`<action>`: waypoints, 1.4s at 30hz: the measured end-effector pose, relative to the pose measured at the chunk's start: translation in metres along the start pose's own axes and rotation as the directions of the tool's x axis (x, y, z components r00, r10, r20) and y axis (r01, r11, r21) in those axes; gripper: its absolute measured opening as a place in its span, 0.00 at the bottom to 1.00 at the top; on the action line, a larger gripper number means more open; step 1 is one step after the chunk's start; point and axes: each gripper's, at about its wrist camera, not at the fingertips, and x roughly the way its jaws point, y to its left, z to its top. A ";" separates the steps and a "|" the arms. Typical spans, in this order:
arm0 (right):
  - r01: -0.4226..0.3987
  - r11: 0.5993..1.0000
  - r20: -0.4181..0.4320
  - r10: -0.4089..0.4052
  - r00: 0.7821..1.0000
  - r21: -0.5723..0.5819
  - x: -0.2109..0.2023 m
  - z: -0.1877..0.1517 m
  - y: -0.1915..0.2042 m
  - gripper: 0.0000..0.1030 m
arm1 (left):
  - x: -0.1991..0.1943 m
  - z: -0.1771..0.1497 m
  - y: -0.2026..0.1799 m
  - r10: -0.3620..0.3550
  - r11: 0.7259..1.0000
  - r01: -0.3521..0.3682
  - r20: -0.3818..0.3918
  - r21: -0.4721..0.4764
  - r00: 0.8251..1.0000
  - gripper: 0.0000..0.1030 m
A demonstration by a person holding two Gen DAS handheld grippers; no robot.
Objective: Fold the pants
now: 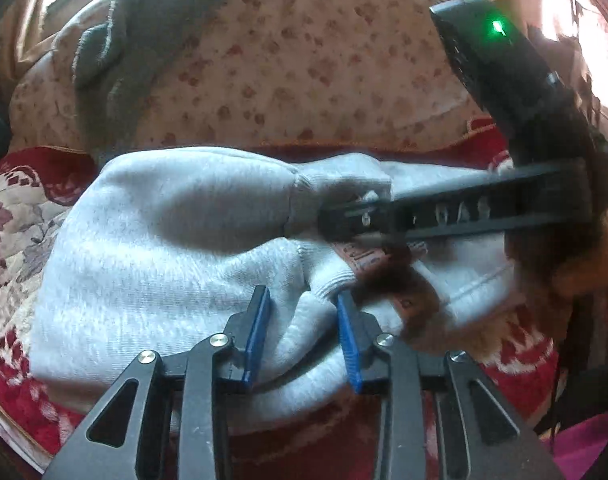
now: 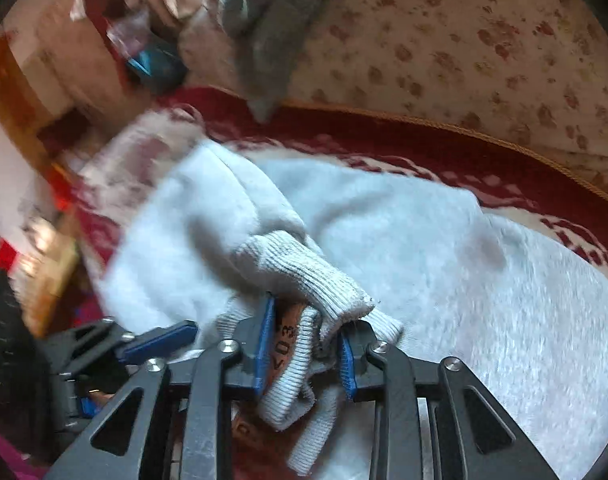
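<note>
Each tool, left [image 1: 304, 334] and right [image 2: 306, 346], pinches a cuff of the grey pants [image 1: 152, 248]. Both cuffs should travel level across the pants, landing edge to edge.

1. Pants [image 1: 152, 240]: light grey, ribbed cuffs [image 2: 304, 272].
2. Bedspread [image 1: 8, 216]: red, cream floral.
3. Blanket [image 1: 304, 60]: beige, reddish flowers.
4. Hand-held gripper pads [image 1: 258, 332]: blue; frame black.
5. Garment [image 1: 120, 64]: dark grey.

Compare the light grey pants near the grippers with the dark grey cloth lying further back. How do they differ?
The light grey pants are pale, almost white; the dark grey cloth is much darker. The pants lie on the red patterned blanket; the cloth lies on the beige flowered cover. The left gripper and right gripper grip the pants at the ribbed cuffs; nothing touches the cloth. Both look soft and crumpled.
</note>
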 end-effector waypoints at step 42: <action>-0.015 0.852 0.180 -0.094 0.979 0.523 -0.175 -0.167 -0.145 0.95 | 0.046 0.090 -0.121 -0.111 0.992 0.114 -0.055 0.045 0.992 0.87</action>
